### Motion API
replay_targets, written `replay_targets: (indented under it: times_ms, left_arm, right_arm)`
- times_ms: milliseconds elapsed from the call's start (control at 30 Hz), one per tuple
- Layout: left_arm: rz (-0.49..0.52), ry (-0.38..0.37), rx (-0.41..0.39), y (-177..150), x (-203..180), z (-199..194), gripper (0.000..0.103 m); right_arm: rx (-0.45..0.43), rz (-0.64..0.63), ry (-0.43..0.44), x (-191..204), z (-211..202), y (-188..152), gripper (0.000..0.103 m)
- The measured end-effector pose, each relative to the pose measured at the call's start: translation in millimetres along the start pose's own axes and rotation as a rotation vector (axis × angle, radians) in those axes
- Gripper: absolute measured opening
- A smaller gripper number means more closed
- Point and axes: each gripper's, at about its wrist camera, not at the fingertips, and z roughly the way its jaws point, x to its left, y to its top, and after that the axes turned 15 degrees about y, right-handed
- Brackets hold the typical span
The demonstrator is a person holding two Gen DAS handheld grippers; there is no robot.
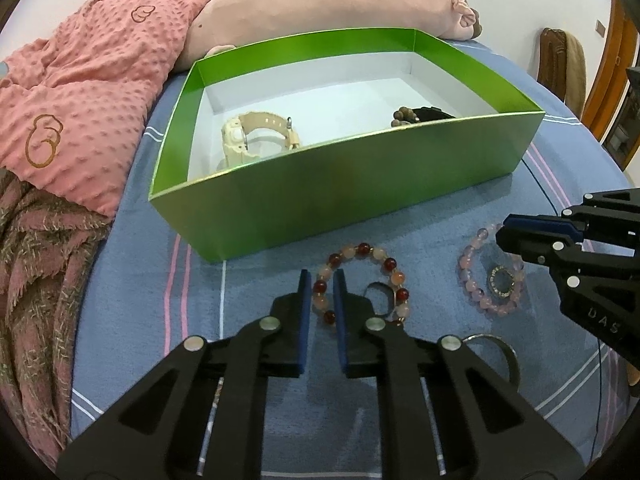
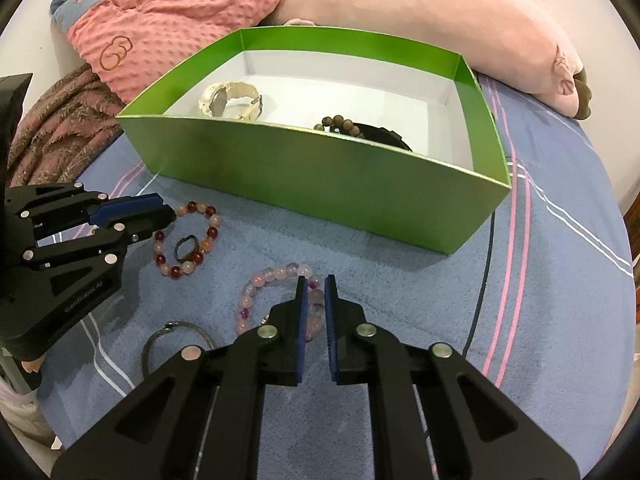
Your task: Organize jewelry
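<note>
Across the blue striped bedsheet, largest to smallest, the following are lying or being held.

Long pink plush pillow: stretching along the far edge of the bed, behind everything else.

Pink dotted blanket: bunching at the left over a fringed brown-pink throw.

Green box: sitting open on the sheet in front of the pillow, its floor white. Resting inside it are a cream wristwatch toward the left and a dark wooden-bead bracelet with a black item toward the right.

Left gripper: pointing steeply down at the sheet just before the box, its blue pads closing on the left side of the red-and-peach bead bracelet, a few beads pinched between them. This bracelet is lying flat on the sheet, encircling a small dark ring.

Right gripper: likewise angling downward, its jaws nearly together and clamping the right side of the pale pink-and-lilac bead bracelet, which is lying on the sheet to the right of the first bracelet and apart from it. A small stone-set ring is sitting within this loop.

Silver bangle: lying on the sheet nearest the onlooker, partly hidden under the gripper bodies.
</note>
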Motion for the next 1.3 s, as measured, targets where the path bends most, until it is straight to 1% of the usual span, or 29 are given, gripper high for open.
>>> replay_targets:
  times_ms: [233,500,600,667,933,1000,1100,1167,1200,1233,1300]
  left_arm:
    - [0.001,0.003,0.010,0,1,2,0.011]
    - [-0.006,0.000,0.027,0,3,7,0.011]
    - [-0.011,-0.002,0.030,1,5,8,0.011]
    - [-0.009,-0.002,0.030,1,5,9,0.011]
    - [-0.007,-0.003,0.032,1,4,9,0.011]
    - [-0.011,-0.011,0.033,0,4,9,0.013]
    - [-0.046,-0.053,0.027,1,10,6,0.013]
    - [-0.077,-0.081,0.029,2,16,6,0.013]
    - [-0.088,-0.091,0.031,2,17,6,0.013]
    - [-0.095,-0.099,0.035,2,18,7,0.014]
    - [-0.093,-0.097,0.042,2,17,9,0.020]
  right_arm:
    - [0.024,0.001,-0.001,-2,6,0,0.009]
    - [0.032,0.041,0.020,-9,6,1,0.010]
    - [0.026,0.065,0.038,-12,3,1,0.015]
    - [0.020,0.075,0.043,-14,0,2,0.015]
    - [0.038,0.056,0.034,-10,3,0,0.015]
    - [0.039,0.052,0.019,-9,5,0,0.015]
    - [0.040,0.054,0.017,-9,7,1,0.015]
    - [0.035,0.060,0.016,-9,6,2,0.025]
    - [0.030,0.062,0.015,-10,5,2,0.033]
    - [0.018,0.066,0.013,-11,3,3,0.037]
    - [0.005,0.065,0.015,-11,0,3,0.037]
